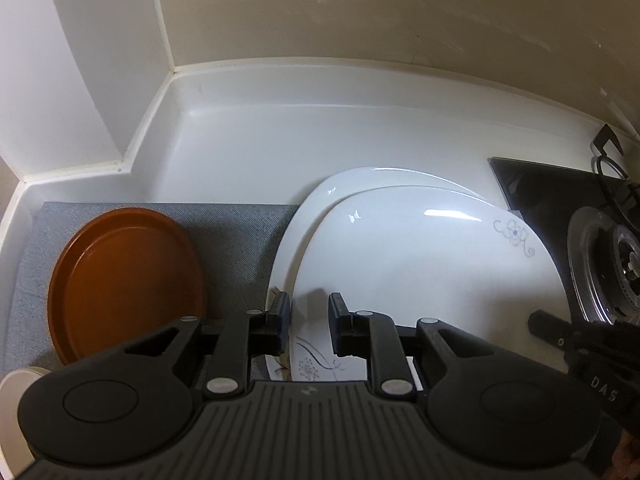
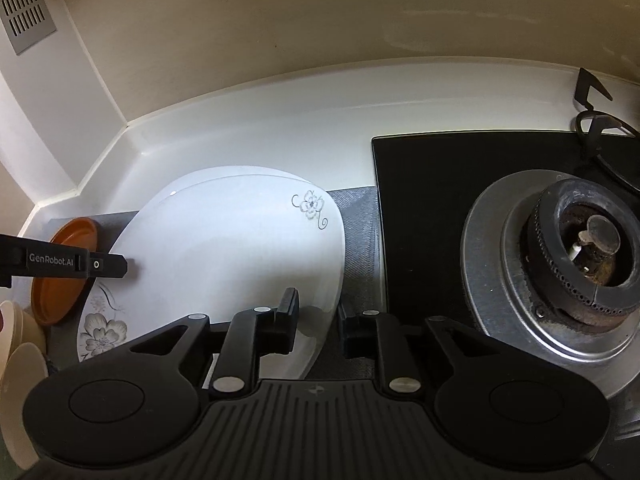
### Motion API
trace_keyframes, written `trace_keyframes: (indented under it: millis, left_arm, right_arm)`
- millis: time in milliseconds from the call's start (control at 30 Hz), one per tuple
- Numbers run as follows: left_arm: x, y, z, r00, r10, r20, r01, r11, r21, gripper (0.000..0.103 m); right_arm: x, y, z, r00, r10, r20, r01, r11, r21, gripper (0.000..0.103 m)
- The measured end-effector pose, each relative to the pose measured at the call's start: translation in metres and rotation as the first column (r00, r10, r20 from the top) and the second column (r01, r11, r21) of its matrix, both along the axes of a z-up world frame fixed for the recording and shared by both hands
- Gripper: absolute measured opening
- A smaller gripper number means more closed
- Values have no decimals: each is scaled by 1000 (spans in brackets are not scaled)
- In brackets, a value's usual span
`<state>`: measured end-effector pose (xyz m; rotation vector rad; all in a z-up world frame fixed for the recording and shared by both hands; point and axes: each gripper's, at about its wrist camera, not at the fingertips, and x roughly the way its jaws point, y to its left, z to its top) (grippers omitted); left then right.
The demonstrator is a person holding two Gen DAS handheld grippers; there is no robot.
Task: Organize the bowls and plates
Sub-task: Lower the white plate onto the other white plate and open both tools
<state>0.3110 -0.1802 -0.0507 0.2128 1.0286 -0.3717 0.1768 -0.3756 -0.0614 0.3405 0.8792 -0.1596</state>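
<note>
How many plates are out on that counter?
3 that I can see. Two white flowered plates are stacked by the stove, the top one slightly offset. One brown plate lies left on the grey mat. More may hide underneath.

Both views are dimly and softly lit, with a warm cast on the wall (image 1: pixel 360 20). Small bright glints are seen on the glossy white plates (image 1: pixel 420 248), and a pale band of reflected light is seen along the counter (image 2: pixel 280 120) by the wall. Soft shadows are cast under the plates and gripper fingers. Straight edges are bent strongly by the fisheye lens, and the corners are darkened. Fine detail is slightly soft and grainy throughout.
</note>
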Motion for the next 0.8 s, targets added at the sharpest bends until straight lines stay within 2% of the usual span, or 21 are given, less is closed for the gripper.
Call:
trace_keyframes:
  millis: [167, 233, 300, 400, 533, 567, 633, 700, 800]
  left_arm:
    - [-4, 1, 8, 1000, -2, 30, 2, 1000, -22, 52]
    - [-7, 0, 12, 999, -1, 50, 3, 999, -32, 75]
    - [-9, 0, 17, 997, 3, 73, 0, 999, -44, 87]
    - [-13, 1, 24, 995, 11, 96, -5, 998, -59, 89]
    - [-26, 5, 38, 986, 44, 161, -33, 997, -72, 103]
    - [-32, 6, 42, 982, 43, 182, -30, 997, -76, 103]
    - [-43, 5, 49, 979, 29, 200, -13, 997, -81, 103]
    - [-57, 3, 56, 977, 20, 214, 0, 996, -90, 103]
    - [-78, 2, 64, 974, 13, 227, 11, 994, -105, 103]
  right_arm:
    - [-2, 12, -4, 1000, -14, 8, 14, 1000, -15, 27]
    - [-4, 20, -6, 1000, 3, 14, -3, 999, -35, 35]
    - [-4, 28, -8, 1000, 27, 10, -27, 998, -50, 40]
    - [-6, 28, -7, 1000, 26, 15, -25, 999, -44, 43]
    - [-21, 22, 9, 998, 13, 60, -10, 999, -49, 59]
    - [-27, 22, 16, 997, 16, 76, -12, 999, -51, 61]
    - [-39, 23, 30, 993, 36, 115, -29, 998, -60, 75]
    - [-50, 24, 44, 985, 65, 160, -52, 995, -81, 85]
    - [-69, 30, 61, 973, 99, 208, -70, 988, -140, 93]
